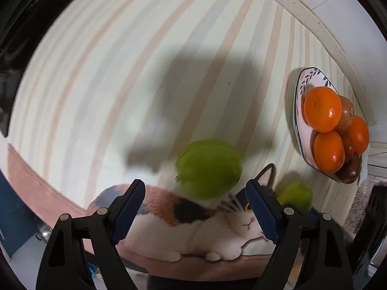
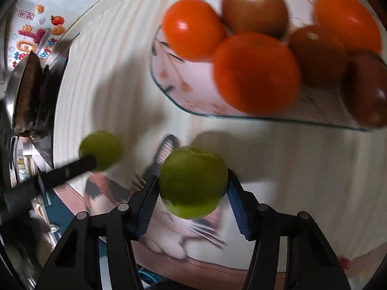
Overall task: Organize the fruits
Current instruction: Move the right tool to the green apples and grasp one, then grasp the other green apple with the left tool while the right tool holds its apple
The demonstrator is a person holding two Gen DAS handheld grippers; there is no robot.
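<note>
Striped tablecloth (image 1: 145, 55) with a printed cat (image 1: 193, 220) is spreading under both my grippers. Left of the fruit dish (image 1: 312, 77), my left gripper (image 1: 193, 215) is hovering wide over a green apple (image 1: 209, 168). Nearer the dish, my right gripper (image 2: 192, 207) is pressing both pads against another green apple (image 2: 193, 181).

The light is bright and comes from above. A big dark shadow falls on the striped cloth (image 1: 145, 60), just beyond the green fruit (image 1: 209, 168). This fruit is blurred by motion. White glare spots sit on the oranges (image 2: 256, 72). Both views bend strongly and darken at the edges.
</note>
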